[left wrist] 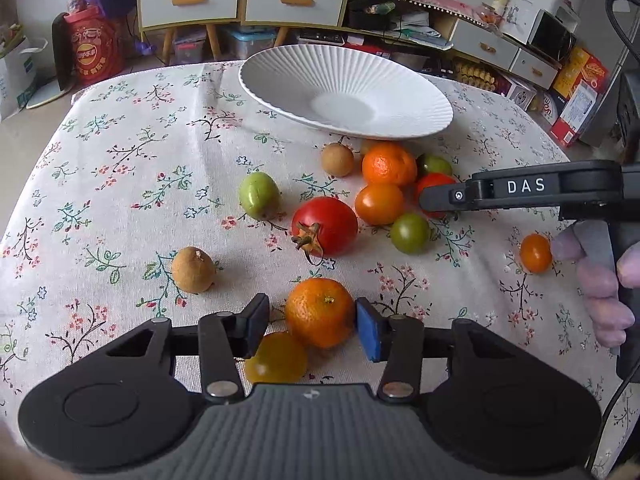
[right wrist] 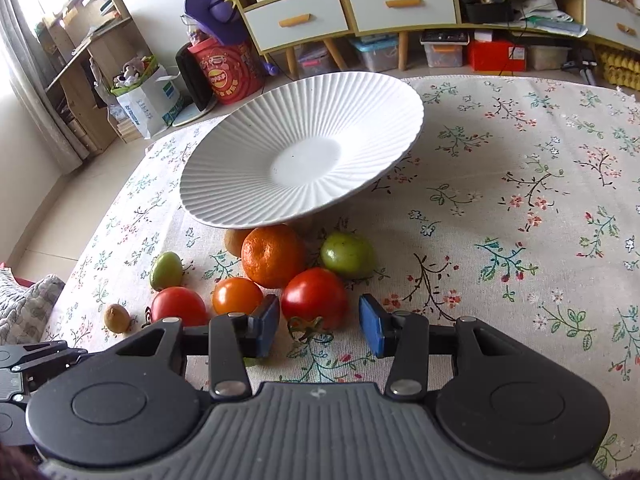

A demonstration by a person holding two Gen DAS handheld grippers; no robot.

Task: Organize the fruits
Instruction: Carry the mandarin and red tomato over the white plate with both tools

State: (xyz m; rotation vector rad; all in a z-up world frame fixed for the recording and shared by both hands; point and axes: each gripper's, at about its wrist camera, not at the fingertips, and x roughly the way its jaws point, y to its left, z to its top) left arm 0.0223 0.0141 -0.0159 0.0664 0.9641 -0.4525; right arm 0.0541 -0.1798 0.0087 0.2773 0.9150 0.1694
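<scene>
A white ribbed plate (left wrist: 348,80) stands empty at the far side of the floral tablecloth; it also shows in the right wrist view (right wrist: 304,160). My left gripper (left wrist: 312,322) is open around a mandarin (left wrist: 320,312); the right pad touches it, the left pad stands apart. A yellow tomato (left wrist: 276,358) lies under it. My right gripper (right wrist: 318,326) is open around a red tomato (right wrist: 314,298) with a green stem. It reaches in from the right in the left wrist view (left wrist: 440,200). Another mandarin (right wrist: 272,254) and several tomatoes lie close by.
A large red tomato (left wrist: 325,226), a green fruit (left wrist: 259,194), two brown longans (left wrist: 193,270) (left wrist: 338,159) and a small orange tomato (left wrist: 535,253) lie on the cloth (left wrist: 120,168). Cabinets and boxes stand behind the table.
</scene>
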